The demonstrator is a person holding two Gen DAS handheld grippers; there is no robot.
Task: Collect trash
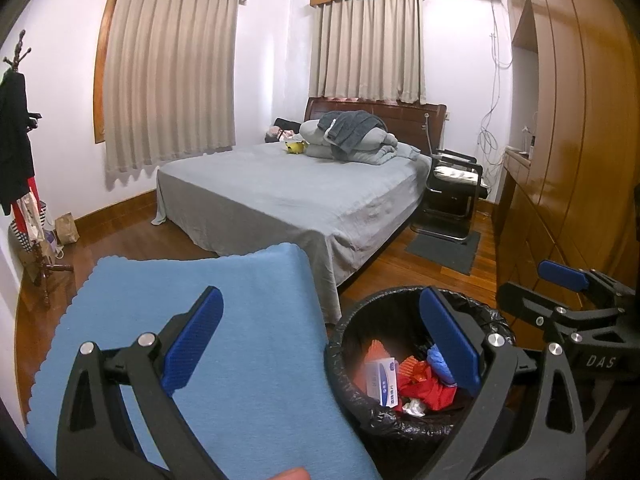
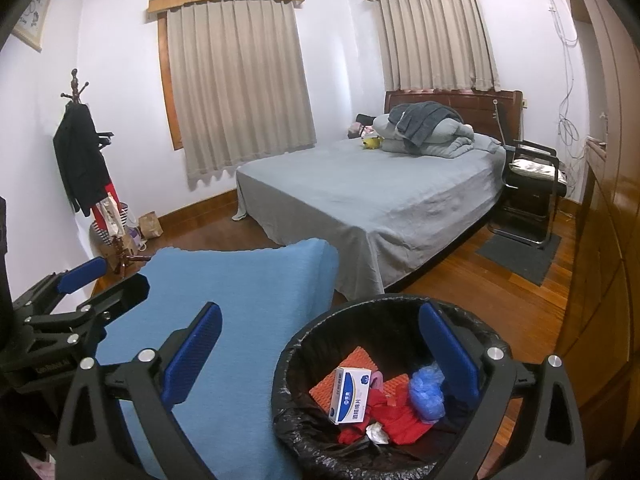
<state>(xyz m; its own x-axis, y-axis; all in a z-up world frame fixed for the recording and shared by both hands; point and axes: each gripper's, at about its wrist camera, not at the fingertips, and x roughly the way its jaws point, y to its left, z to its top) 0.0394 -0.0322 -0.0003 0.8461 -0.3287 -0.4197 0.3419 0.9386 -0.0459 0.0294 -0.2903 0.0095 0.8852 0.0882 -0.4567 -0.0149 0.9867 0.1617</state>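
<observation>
Both hand-held grippers stood spread and empty: left hand-held gripper, right hand-held gripper. The lined trash bin stood below and ahead, nearer the right, holding a white box and red scraps. Blue cloth lay just left; open floor lay beyond

Grey bed; curtained windows; wooden floor.

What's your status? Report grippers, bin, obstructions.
Left gripper open, empty. Right gripper open, empty. Bin holds box, red scraps, blue wad. Blue cloth beside bin, nothing blocking.
</observation>
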